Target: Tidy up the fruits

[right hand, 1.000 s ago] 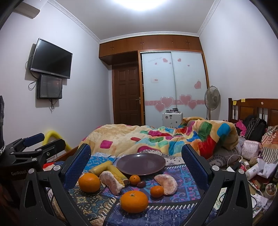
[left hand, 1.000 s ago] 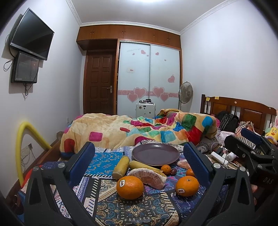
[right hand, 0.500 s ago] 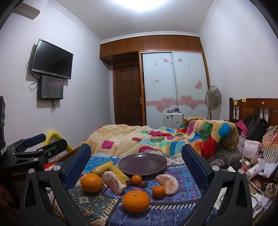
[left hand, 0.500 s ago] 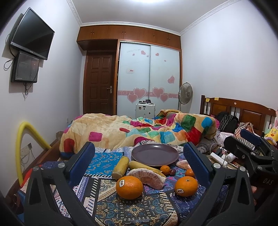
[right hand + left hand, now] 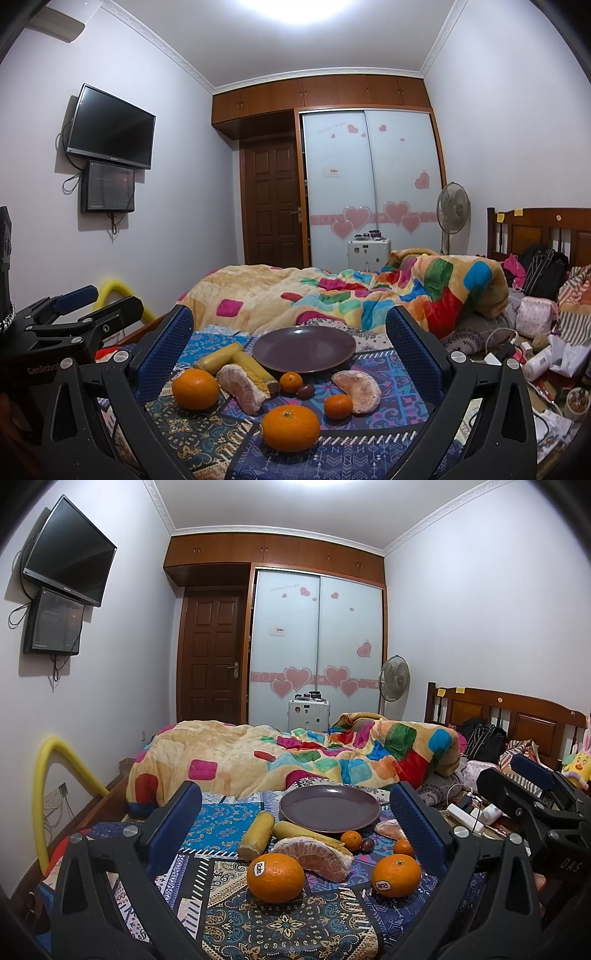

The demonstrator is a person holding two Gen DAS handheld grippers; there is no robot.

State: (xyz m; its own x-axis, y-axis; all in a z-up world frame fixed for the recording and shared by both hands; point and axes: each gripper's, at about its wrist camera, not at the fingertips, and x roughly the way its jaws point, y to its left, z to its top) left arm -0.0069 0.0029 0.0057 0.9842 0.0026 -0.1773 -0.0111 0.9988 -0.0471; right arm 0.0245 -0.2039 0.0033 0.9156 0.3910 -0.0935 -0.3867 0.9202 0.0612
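Observation:
An empty purple plate (image 5: 328,808) (image 5: 303,349) sits on a patterned cloth (image 5: 288,923) on the bed. In front of it lie two large oranges (image 5: 275,877) (image 5: 396,875), peeled pomelo segments (image 5: 314,856) (image 5: 357,389), two yellow sugarcane pieces (image 5: 256,835), small tangerines (image 5: 351,840) (image 5: 338,406) and a dark grape (image 5: 305,390). My left gripper (image 5: 295,823) is open and empty, short of the fruit. My right gripper (image 5: 290,350) is open and empty, with an orange (image 5: 290,427) nearest it. Each gripper shows at the edge of the other's view.
A colourful quilt (image 5: 295,753) is heaped behind the plate. Clutter of bags, cables and bottles (image 5: 535,354) lies to the right by the wooden headboard (image 5: 506,716). A yellow foam tube (image 5: 48,775) stands at the left wall.
Both views have shifted very slightly; the fruit and plate have not moved, and both grippers stay open.

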